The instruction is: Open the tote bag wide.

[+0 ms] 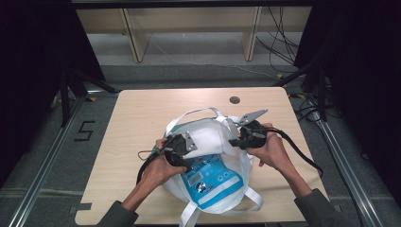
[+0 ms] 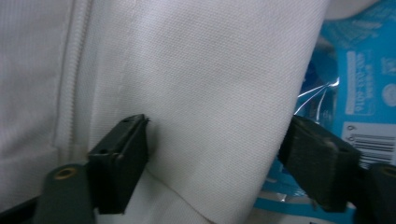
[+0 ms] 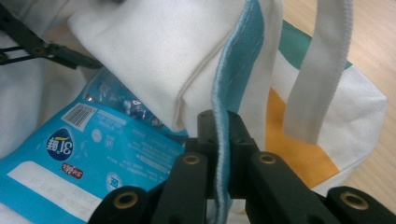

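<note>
A white tote bag (image 1: 247, 166) with blue trim lies open on the wooden table (image 1: 137, 118). Inside it are a blue plastic package (image 1: 213, 180) with a barcode and a folded white garment (image 1: 208, 136). My left gripper (image 1: 193, 145) is at the bag's left side. In the left gripper view its jaws press on either side of the thick white garment (image 2: 196, 70), beside the blue package (image 2: 364, 84). My right gripper (image 3: 222, 126) is shut on the bag's blue-trimmed rim (image 3: 243, 56), holding the mouth up. A white bag strap (image 3: 322, 70) hangs beside it.
A small round hole (image 1: 234, 100) sits near the table's far edge. Black cables trail from both grippers over the table. A wooden frame (image 1: 135, 38) and loose floor cables (image 1: 279, 47) lie beyond the table, and metal rails run along both sides.
</note>
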`<action>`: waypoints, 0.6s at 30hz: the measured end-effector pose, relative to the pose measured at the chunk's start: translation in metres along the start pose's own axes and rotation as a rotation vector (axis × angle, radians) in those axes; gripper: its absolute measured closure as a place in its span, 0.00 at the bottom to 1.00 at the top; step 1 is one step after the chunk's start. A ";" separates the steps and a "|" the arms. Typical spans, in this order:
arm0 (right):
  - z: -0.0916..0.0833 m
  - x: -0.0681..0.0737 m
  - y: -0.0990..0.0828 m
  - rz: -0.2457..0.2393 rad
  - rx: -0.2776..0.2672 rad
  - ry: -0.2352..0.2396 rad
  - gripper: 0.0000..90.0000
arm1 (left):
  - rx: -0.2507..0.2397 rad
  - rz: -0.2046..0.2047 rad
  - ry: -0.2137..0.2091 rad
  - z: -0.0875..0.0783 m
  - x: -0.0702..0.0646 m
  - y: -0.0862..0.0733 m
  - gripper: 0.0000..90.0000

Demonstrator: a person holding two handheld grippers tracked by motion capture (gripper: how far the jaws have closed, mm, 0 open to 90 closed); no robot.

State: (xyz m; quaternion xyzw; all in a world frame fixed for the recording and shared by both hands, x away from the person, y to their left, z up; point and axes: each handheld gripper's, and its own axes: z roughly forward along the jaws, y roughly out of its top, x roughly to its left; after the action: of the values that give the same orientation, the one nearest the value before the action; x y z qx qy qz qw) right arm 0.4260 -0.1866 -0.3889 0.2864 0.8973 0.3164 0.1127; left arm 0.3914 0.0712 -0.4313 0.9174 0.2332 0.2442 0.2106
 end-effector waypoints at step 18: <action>-0.025 0.048 -0.045 0.034 -0.035 -0.052 0.47 | -0.189 -0.018 -0.056 -0.037 0.032 0.009 0.95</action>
State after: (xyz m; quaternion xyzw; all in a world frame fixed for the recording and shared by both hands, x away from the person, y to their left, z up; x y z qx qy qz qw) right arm 0.3574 -0.1998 -0.3985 0.3075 0.8834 0.3265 0.1357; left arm 0.3993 0.0908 -0.3861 0.8978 0.2114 0.2373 0.3049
